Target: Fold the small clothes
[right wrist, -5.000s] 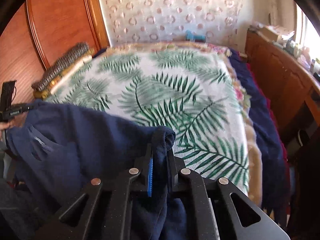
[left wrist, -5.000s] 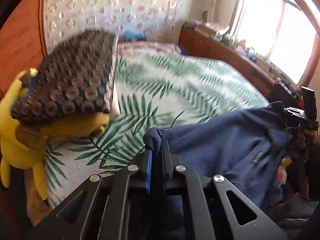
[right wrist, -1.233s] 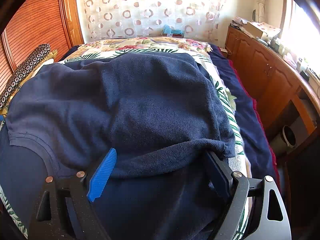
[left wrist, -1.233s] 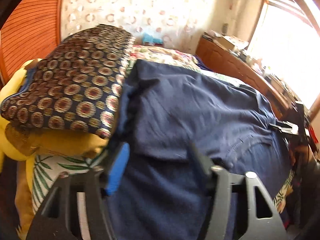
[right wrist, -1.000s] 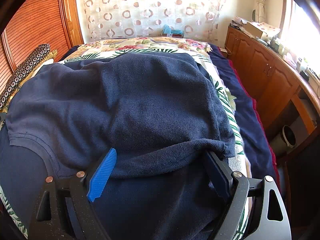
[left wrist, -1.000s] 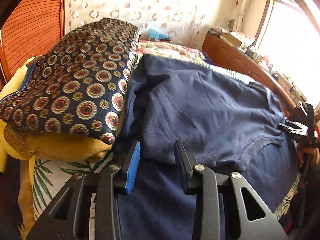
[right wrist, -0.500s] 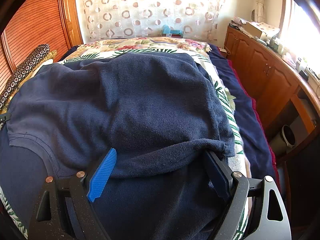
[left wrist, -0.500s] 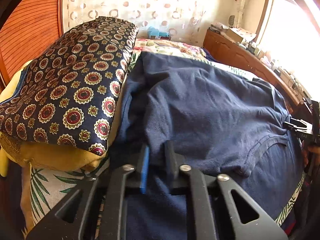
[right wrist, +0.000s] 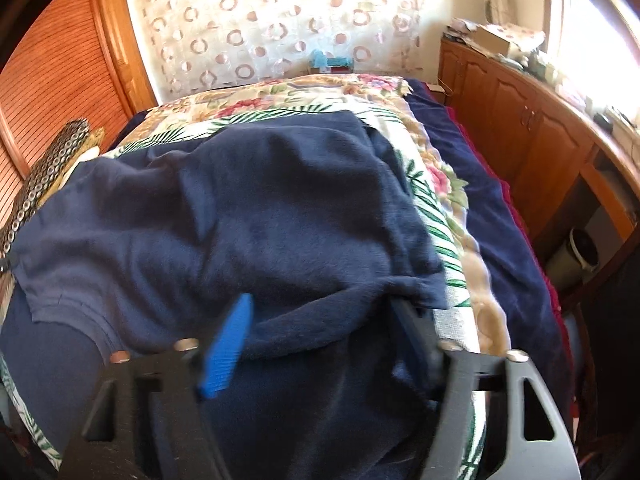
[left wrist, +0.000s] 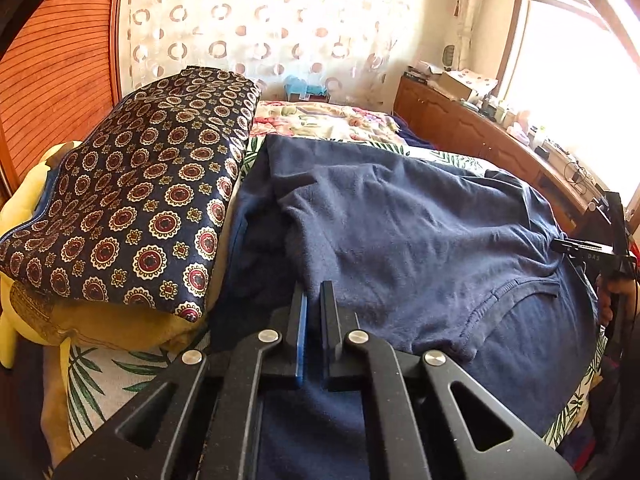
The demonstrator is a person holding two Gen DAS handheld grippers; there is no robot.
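— Looking from the left wrist, what do you see?

— A big dark blue shirt lies spread on the bed. It fills the middle and runs out to three o'clock. The left tongs sit at six o'clock. They are clenched tight on the near edge of the shirt, with a bit of blue cloth pinched between them.

— What is at nine o'clock?

— A dark pillow with round red and gold patterns. It rests on a yellow soft toy. The pillow touches the left side of the shirt.

— And from the right wrist?

— The same shirt covers the leaf blanket. The right tongs are at six o'clock. They are closing, and a thick fold of the shirt lies between them. The blue pad looks blurry. The pads do not squeeze the fold yet.

— Anything at three o'clock?

— A wooden cabinet stands beside the bed, under a bright window.

— Can you see the other tongs from the left side?

— Yes, far off at three o'clock, at the shirt's other edge.
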